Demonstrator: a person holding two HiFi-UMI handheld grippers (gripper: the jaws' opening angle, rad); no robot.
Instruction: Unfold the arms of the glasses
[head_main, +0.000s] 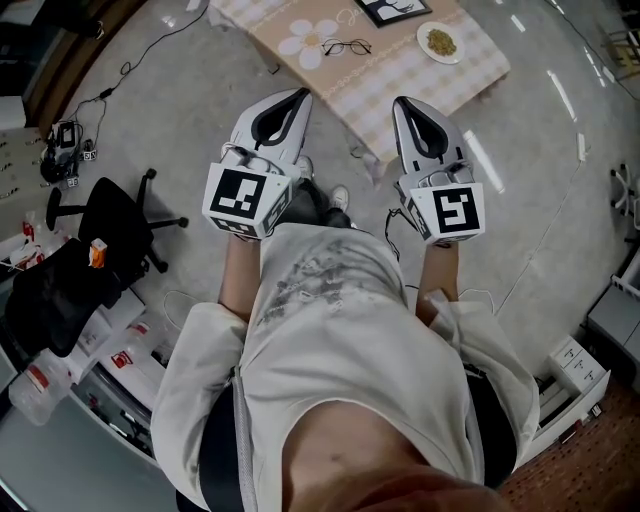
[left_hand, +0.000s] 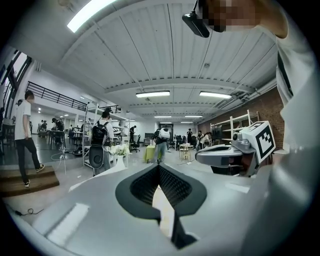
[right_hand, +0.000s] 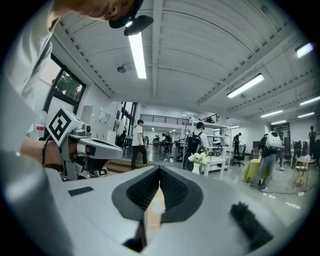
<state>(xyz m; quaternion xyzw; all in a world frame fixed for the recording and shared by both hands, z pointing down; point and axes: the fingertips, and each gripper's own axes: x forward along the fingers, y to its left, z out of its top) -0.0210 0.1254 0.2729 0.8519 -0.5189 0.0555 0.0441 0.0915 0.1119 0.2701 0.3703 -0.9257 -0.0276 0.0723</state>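
Head view, looking steeply down: a person in a pale T-shirt holds a claw in each hand, both pointing fwd, side by side w/ a gap between them. L claw (head_main: 298, 95) is clenched: its two dark ribbed pads meet at the tip w/ nothing between them. R claw (head_main: 403, 103) is likewise clenched and empty. Each carries a cube w/ black-and-white square markers at its rear.

The glasses (head_main: 346, 46) lie beyond both claw tips, ahead of the gap between L and R claws and well apart from either. They rest on a counter (head_main: 420, 75) covered by a checked cloth. They are too small to tell whether the arms are folded.

Just L of the glasses, ahead of the L claw, is a white daisy print (head_main: 306, 42). Ahead of the R claw, R of the glasses, sits a small plate (head_main: 421, 40) w/ yellowish crumbly food. A dark picture frame (head_main: 392, 10) lies farther back on the counter. Out past the L claw's outer side, a black office chair (head_main: 110, 215) stands on the grey floor.
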